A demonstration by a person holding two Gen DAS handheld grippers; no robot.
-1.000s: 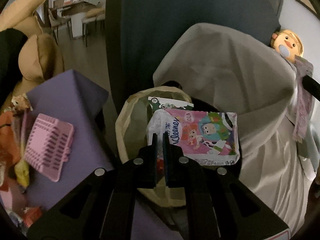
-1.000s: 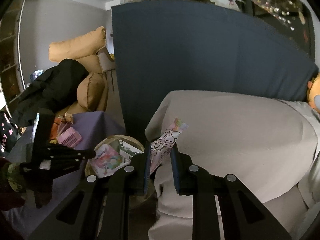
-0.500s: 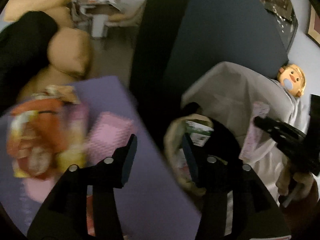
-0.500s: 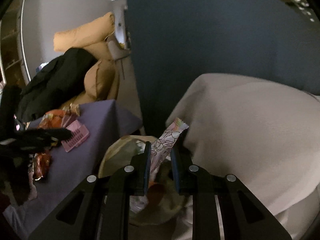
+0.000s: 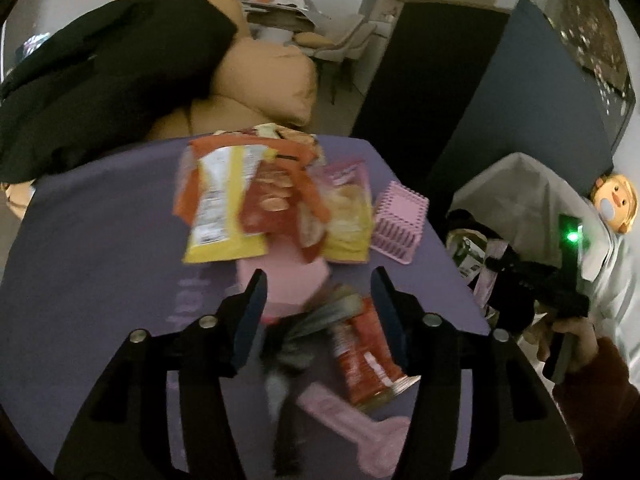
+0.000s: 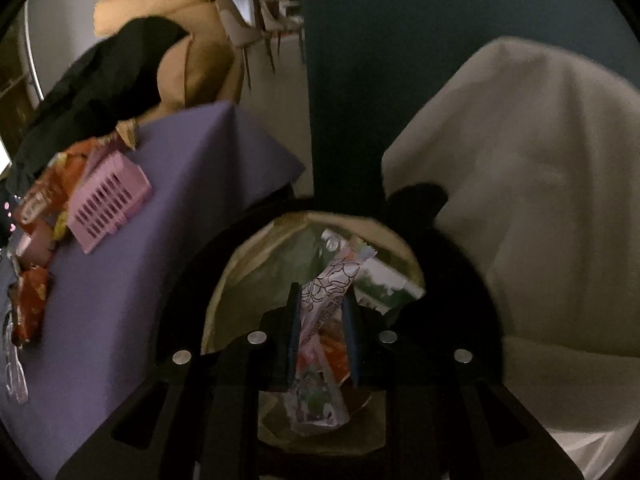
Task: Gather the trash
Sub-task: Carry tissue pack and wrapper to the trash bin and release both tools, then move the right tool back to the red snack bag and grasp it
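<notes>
My left gripper point(image 5: 318, 280) hovers over the purple table point(image 5: 100, 240), jaws opening with nothing held. Below the gap lie a red wrapper point(image 5: 360, 352) and a pink box point(image 5: 288, 284). Beyond them is a pile of orange and yellow snack bags point(image 5: 224, 200). My right gripper point(image 6: 321, 292) points down into the lined trash bin point(image 6: 256, 248). Its jaws are opening, and a pink printed wrapper point(image 6: 332, 280) stands loosely between them, its lower end down in the bin among other trash. In the left wrist view the right gripper point(image 5: 532, 276) shows over the bin point(image 5: 464, 248).
A pink slotted basket point(image 5: 396, 216) point(image 6: 108, 204) sits at the table's edge near the bin. A grey-covered seat point(image 6: 520, 200) rises right of the bin, with a dark blue panel point(image 6: 400, 80) behind. Tan cushions point(image 5: 272, 76) under a black coat point(image 5: 100, 72) lie beyond the table.
The left gripper swung from the bin over to the table and opened, leaving the tissue pack behind. The right gripper sank over the bin and its jaws widened around the pink wrapper.
</notes>
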